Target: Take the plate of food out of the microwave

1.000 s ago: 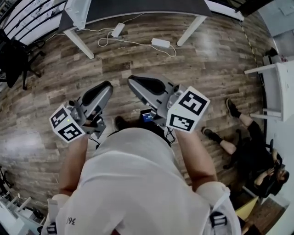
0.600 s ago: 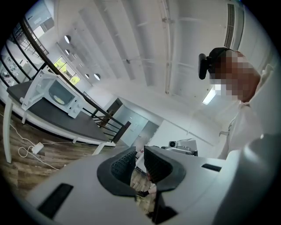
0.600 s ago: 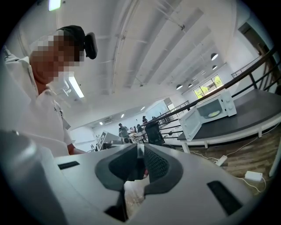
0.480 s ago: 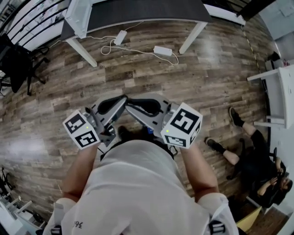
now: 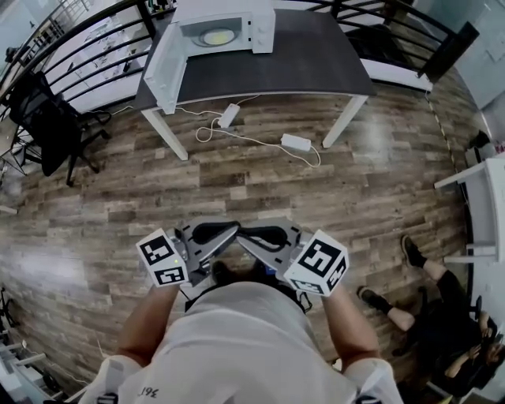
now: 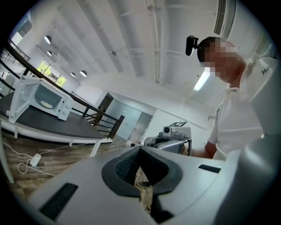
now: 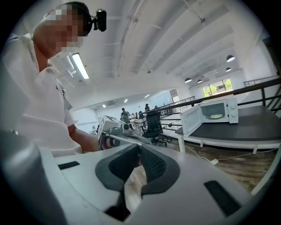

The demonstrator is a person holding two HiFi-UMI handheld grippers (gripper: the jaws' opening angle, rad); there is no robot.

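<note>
**Head view**
- plate of food (image 5: 217, 36): one round, pale plate with a flat yellowish helping, lit inside the oven; the kind of food is too small to tell.
- microwave (image 5: 237, 22): one, white, on the far left corner of the dark table (image 5: 316, 63). It holds the plate.
- door (image 5: 164, 69): swung wide open to the left.
- power adapters (image 5: 297, 143): two, white, on cables, lying on the wood floor (image 5: 379, 166) by the table's near edge.
- office chair (image 5: 51, 126): one, black, left of the table.
- left gripper (image 5: 225, 233) and right gripper (image 5: 254, 236): two, held low in front of the person's body. Their tips face each other and nearly meet, well apart from the microwave.
- seated person (image 5: 430, 316): one, on the floor at the right.

**Left gripper view**
- jaws: pressed together at the tips, having just closed; nothing is between them.
- microwave: far to the left on the table, door open, the plate resting inside.
- right gripper: just beyond the jaw tips.

**Right gripper view**
- jaws: a narrow slit apart, having just eased open; nothing is between them.
- microwave: at the right in the distance, door open to the left, the one plate lying on its floor.
- office chair: one, left of the table.
</note>
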